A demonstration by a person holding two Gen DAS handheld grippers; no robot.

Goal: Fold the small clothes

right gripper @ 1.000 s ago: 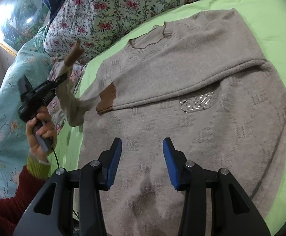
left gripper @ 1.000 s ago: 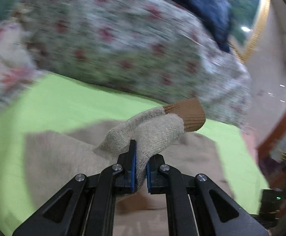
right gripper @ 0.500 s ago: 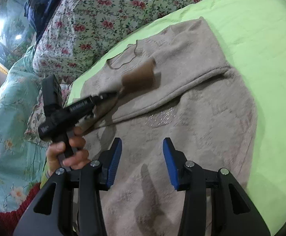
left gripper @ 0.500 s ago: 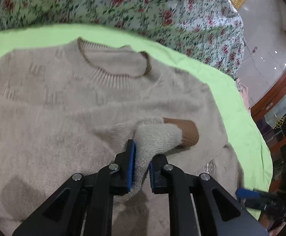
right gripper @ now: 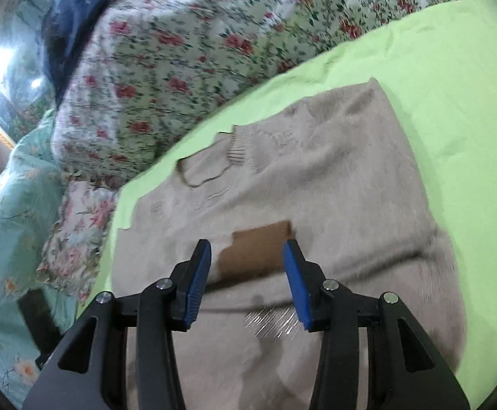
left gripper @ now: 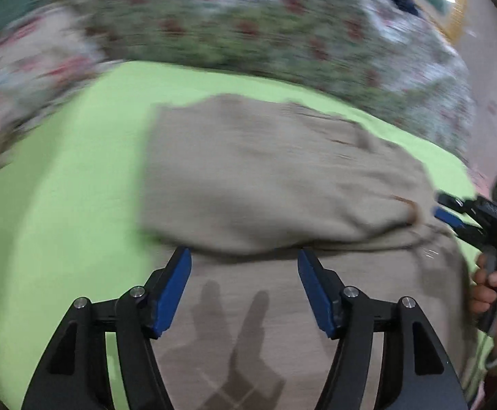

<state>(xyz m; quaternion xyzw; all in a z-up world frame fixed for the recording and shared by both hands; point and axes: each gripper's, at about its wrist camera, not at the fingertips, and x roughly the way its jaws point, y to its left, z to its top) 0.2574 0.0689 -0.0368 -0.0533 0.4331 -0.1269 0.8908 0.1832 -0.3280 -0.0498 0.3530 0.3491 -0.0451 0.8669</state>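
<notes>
A beige knit sweater (right gripper: pixel 316 177) lies flat on a lime green sheet (right gripper: pixel 453 68). Both sleeves are folded across its chest, and the brown cuffs (right gripper: pixel 258 249) lie side by side just ahead of my right gripper (right gripper: pixel 246 280), which is open and empty over the sweater. In the blurred left wrist view the sweater (left gripper: pixel 265 177) fills the middle. My left gripper (left gripper: pixel 245 285) is open and empty above the folded sleeve's lower edge. The right gripper (left gripper: pixel 453 220) shows at that view's right edge, held in a hand.
A floral quilt (right gripper: pixel 180 51) is bunched along the far edge of the sheet. A dark blue cloth (right gripper: pixel 74 10) lies on top of it. A turquoise floral cover (right gripper: pixel 6 205) lies at the left. Bare green sheet (left gripper: pixel 71 188) lies left of the sweater.
My left gripper has opened, let go of the sleeve across the chest, and drawn back left. My right gripper has moved forward up to the cuffs.
</notes>
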